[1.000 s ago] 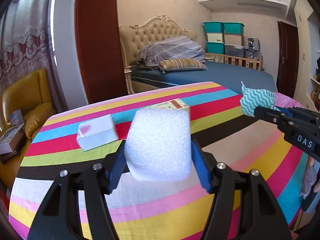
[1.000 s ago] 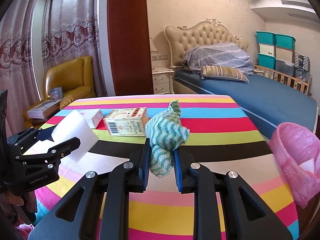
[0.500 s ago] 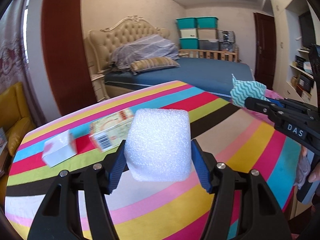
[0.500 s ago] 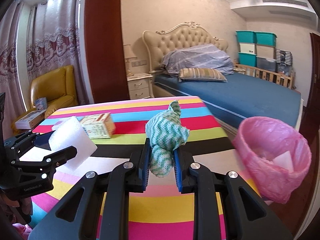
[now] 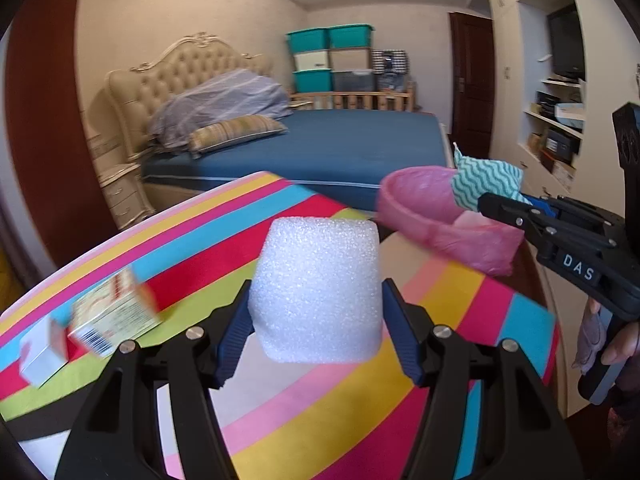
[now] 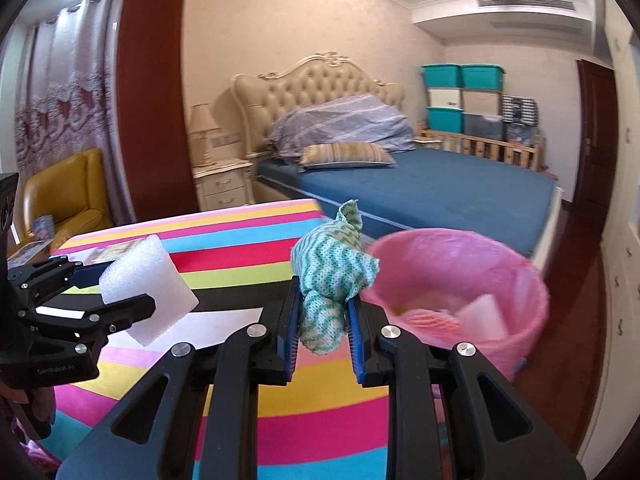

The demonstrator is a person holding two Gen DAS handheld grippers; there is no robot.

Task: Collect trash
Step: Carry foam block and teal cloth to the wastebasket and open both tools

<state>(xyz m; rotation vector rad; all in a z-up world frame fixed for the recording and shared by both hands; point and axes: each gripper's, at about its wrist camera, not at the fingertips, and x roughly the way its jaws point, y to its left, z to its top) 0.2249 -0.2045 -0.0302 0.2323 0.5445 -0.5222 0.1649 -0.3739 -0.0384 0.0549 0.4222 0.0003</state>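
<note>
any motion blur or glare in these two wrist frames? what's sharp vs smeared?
Left wrist: foam block and left gripper sharp; the boxes on the striped table and the pink bin rim smeared. Right wrist: green cloth in the right gripper crisp, bin contents blurred, ceiling lights flare top left. Both: strong fisheye bending, dark corners.

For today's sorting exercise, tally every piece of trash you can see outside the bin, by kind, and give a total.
White foam block, held in the left gripper: 1
Green-and-white cloth wad, held in the right gripper: 1
Cardboard boxes on the striped table: 2, a printed one and a white one
Total: 4
</note>
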